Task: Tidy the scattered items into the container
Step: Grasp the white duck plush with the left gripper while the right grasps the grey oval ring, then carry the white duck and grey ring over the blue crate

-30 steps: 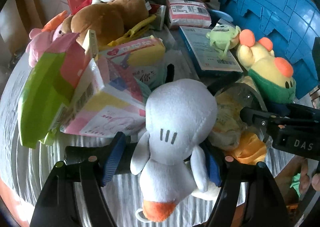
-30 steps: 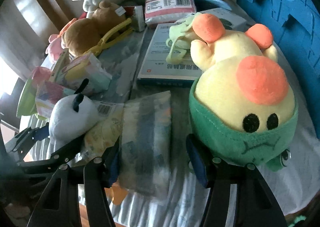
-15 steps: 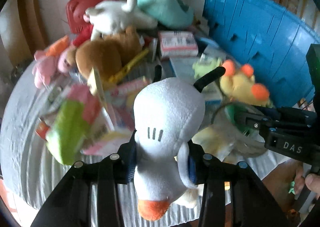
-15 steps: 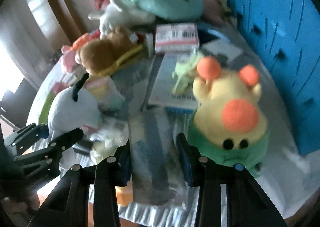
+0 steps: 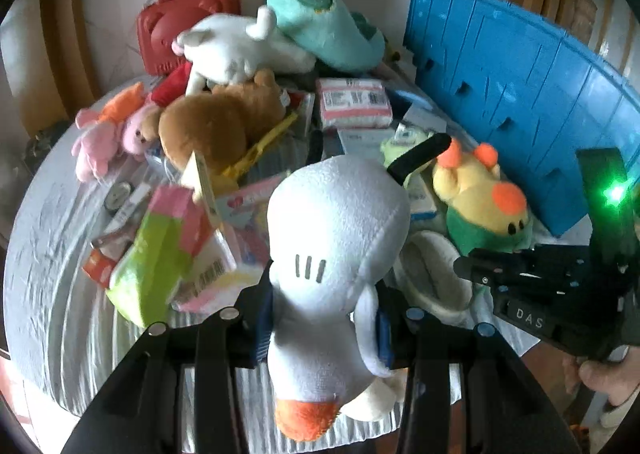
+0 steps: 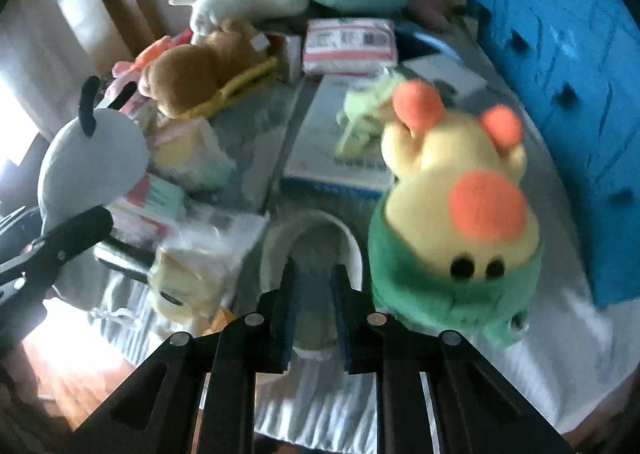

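The right gripper [image 5: 472, 274] carries a label reading "DAS".

We see the duck plush [image 5: 336, 238] nearest the left wrist camera, between the fingers of the left hand-held gripper [image 5: 320, 326], with the boxes [image 5: 172, 254] to its left on the counter [image 5: 48, 238] and the frog-hooded plush [image 5: 484, 206] to its right, before the storage crate [image 5: 520, 86]. Behind them the teddy bear [image 5: 216, 126] lies beneath the rabbit plush [image 5: 236, 50], the slipper [image 5: 324, 30] just right of that. In the right wrist view the packet [image 6: 316, 254] lies left of the frog-hooded plush, between the fingers of the right hand-held gripper [image 6: 316, 294].
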Demonstrator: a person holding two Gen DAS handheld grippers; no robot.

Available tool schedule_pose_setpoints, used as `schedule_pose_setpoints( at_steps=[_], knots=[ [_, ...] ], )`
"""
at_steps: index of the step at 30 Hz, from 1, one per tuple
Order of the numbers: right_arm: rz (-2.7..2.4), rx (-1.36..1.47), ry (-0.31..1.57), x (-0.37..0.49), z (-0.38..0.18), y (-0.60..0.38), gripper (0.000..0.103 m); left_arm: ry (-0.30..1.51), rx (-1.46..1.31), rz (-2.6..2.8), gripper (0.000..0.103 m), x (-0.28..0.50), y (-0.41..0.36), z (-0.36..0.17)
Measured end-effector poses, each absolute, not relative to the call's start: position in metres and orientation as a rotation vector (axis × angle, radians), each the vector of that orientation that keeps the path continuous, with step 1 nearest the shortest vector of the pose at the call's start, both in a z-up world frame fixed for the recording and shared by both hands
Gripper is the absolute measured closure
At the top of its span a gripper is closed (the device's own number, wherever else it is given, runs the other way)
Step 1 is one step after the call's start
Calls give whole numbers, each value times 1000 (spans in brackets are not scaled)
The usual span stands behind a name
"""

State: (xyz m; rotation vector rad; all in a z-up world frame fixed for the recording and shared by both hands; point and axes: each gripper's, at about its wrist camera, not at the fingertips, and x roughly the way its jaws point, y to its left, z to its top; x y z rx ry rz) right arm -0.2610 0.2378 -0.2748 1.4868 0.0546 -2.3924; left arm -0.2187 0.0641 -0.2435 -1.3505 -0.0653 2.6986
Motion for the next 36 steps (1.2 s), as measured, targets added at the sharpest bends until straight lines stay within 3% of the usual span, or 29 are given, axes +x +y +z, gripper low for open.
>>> schedule_pose_setpoints(
  at_steps=[2,4,6,15,17,18,22,26,36],
  knots=[
    [-2390,1491,65,-260,-279,236,61,-71,-1370,2690,63,-219,64,-250],
    [-2390,1490,94,-261,-281,233,22,-78,-1383,2686,63,-220,62,-254],
    [-2381,1486,112,-264,-283,229,11,-75,-1388,2686,63,-222,61,-255],
    [-2373,1520,227,-278,-314,204,10,-89,-1431,2681,63,-232,53,-270],
    [-2382,1527,318,-278,-318,195,19,-95,-1435,2679,63,-233,51,-271],
    [-2385,1532,350,-278,-319,193,29,-96,-1433,2680,63,-233,50,-271],
    [-2375,1540,263,-280,-311,202,32,-99,-1407,2688,63,-230,47,-263],
    [-2417,1430,176,-272,-271,208,32,-102,-1347,2712,63,-227,44,-243],
    [-2552,1178,164,-251,-169,200,32,-84,-1180,2767,63,-216,41,-178]
  ],
)
